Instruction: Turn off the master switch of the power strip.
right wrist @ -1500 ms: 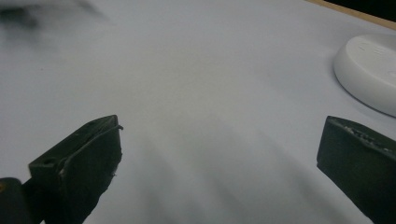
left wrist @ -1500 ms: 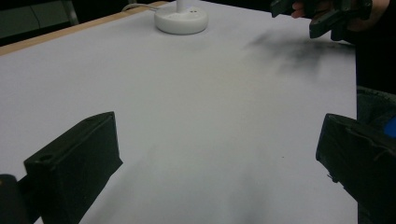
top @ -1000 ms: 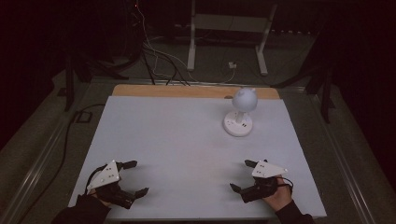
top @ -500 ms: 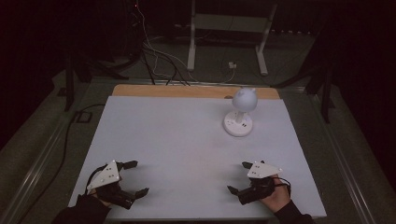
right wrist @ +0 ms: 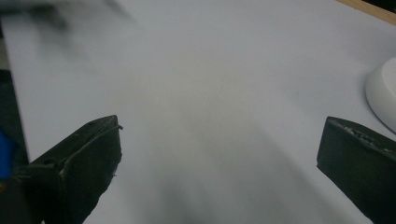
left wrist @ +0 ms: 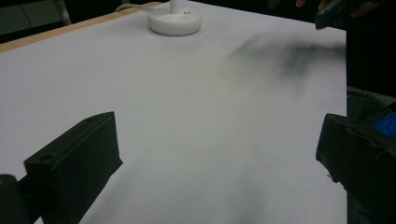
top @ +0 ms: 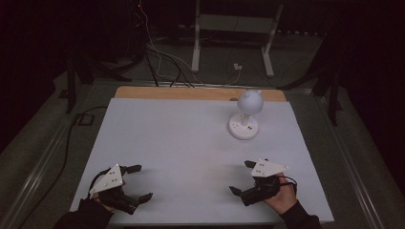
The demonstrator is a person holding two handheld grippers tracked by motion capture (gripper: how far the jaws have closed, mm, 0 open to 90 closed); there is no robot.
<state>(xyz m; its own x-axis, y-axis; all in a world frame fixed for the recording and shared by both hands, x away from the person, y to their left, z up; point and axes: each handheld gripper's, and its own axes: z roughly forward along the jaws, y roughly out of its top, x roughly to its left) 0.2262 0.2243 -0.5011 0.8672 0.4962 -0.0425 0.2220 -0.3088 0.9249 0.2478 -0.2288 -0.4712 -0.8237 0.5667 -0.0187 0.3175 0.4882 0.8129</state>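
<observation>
Near the counter's [top: 191, 143] front left corner, the left gripper [top: 137, 182] rests with its fingers spread wide, holding nothing. Toward the front right, the right gripper [top: 241, 177] gapes too, empty. The white lamp [top: 246, 114] stands near the far edge, right of centre, well apart from both.

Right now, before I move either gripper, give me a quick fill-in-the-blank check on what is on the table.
1. The white lamp stands nearer the ____ gripper.
2. The fingers of the left gripper stand ____, with nothing between them.
3. The lamp's base is ____ in shape.
4. The table top is covered in a ____ sheet.

Missing words: right; open; round; white
</observation>
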